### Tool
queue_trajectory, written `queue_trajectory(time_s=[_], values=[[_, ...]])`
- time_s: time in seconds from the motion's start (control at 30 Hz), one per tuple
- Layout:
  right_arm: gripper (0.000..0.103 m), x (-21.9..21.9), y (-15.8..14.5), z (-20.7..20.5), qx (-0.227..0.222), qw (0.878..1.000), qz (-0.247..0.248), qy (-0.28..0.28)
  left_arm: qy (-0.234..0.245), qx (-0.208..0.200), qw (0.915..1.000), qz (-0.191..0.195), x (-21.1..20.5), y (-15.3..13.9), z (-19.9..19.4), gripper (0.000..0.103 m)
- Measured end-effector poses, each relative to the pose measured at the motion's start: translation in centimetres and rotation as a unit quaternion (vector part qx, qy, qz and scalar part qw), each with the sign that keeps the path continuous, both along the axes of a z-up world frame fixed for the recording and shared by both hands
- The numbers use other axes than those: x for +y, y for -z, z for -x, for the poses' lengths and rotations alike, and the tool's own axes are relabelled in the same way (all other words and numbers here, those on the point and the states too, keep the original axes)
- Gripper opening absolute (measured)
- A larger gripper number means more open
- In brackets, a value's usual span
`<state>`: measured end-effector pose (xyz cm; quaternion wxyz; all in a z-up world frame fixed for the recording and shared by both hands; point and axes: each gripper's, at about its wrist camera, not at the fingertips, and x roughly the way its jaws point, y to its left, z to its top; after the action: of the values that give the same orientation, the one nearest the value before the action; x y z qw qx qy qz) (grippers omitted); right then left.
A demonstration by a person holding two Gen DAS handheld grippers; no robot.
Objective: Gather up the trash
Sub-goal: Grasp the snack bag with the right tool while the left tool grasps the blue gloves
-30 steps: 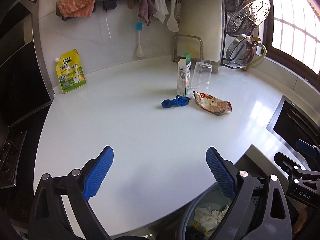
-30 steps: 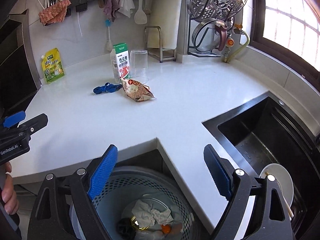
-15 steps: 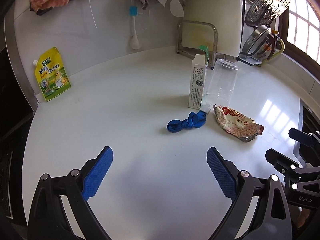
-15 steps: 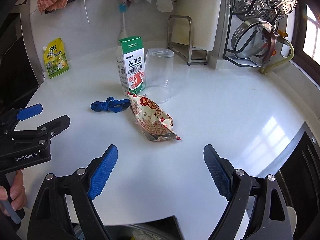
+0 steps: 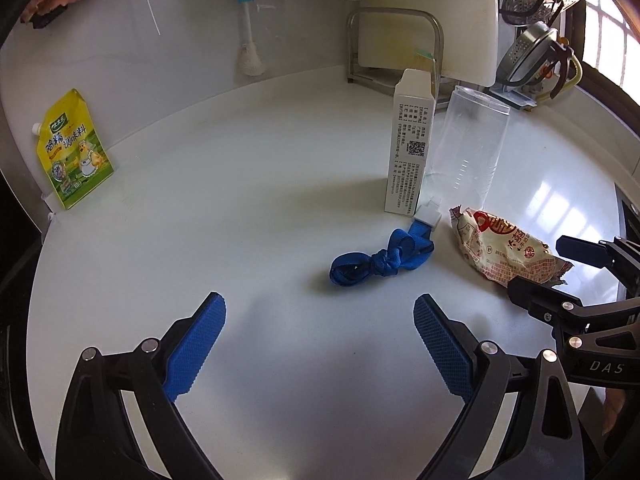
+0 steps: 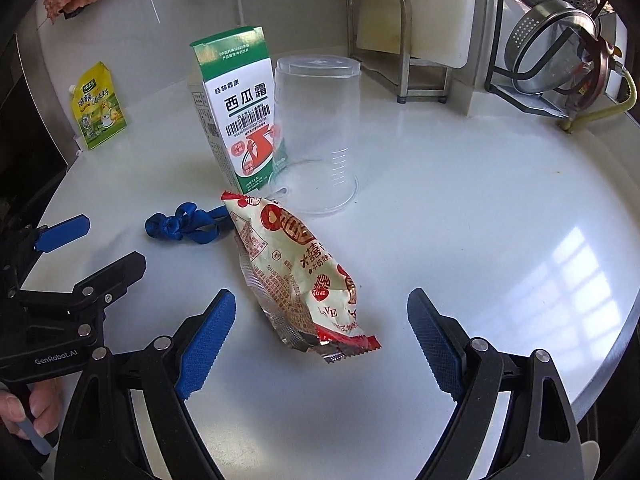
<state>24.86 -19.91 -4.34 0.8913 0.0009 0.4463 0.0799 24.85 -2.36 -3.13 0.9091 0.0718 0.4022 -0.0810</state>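
Observation:
A crumpled red and cream snack wrapper point(image 6: 296, 276) lies on the white counter point(image 6: 480, 208). My right gripper point(image 6: 320, 300) is open, and the wrapper's near end sits between its blue pads point(image 6: 208, 336) without touching them. Left of the wrapper lies a knotted blue strap point(image 5: 380, 260), just ahead of my left gripper point(image 5: 318, 308), which is open and holds nothing. Behind them stand a green and white carton point(image 6: 240, 120) and an upturned clear plastic cup point(image 6: 320, 132). The wrapper point(image 5: 504, 248) also shows in the left wrist view, with the right gripper's fingers point(image 5: 536, 296) beside it.
A yellow seasoning pouch point(image 5: 74, 152) leans on the back wall at far left. A cutting board in a metal stand point(image 6: 400, 40) and a rack with strainers point(image 6: 560, 48) line the back. The counter's rim point(image 6: 624, 332) curves at the right. A hand point(image 6: 24, 412) grips the left tool.
Both grippers have moved forward and down over the counter toward the trash. The bin below the counter edge has dropped out of view. The wrapper now lies between the right jaws.

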Motion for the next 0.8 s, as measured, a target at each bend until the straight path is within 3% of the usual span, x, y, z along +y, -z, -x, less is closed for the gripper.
queue_trajectory(time_s=[0.27,0.53,0.57,0.67,0.8], values=[[0.084,0.9,1.1,-1.7,0.015,1.000,0.016,-0.013,-0.002,0.010,0.9998,0.014,0.5,0.2,-0.6,0.093],[0.082,1.8,1.2,-2.0,0.002,0.999,0.047,-0.011,-0.001,0.015,0.9998,0.015,0.4,0.2,-0.9,0.093],[0.081,1.9,1.1,-1.9,-0.002,0.998,0.054,-0.012,0.000,0.015,0.9998,0.013,0.3,0.2,-0.9,0.093],[0.062,2.1,0.9,-1.7,-0.002,0.998,0.054,-0.019,0.000,0.014,0.9998,0.013,0.2,0.1,-0.9,0.093],[0.050,2.1,0.8,-1.4,-0.009,0.998,0.061,-0.015,0.002,0.013,0.9998,0.011,-0.3,-0.1,-1.0,0.093]])
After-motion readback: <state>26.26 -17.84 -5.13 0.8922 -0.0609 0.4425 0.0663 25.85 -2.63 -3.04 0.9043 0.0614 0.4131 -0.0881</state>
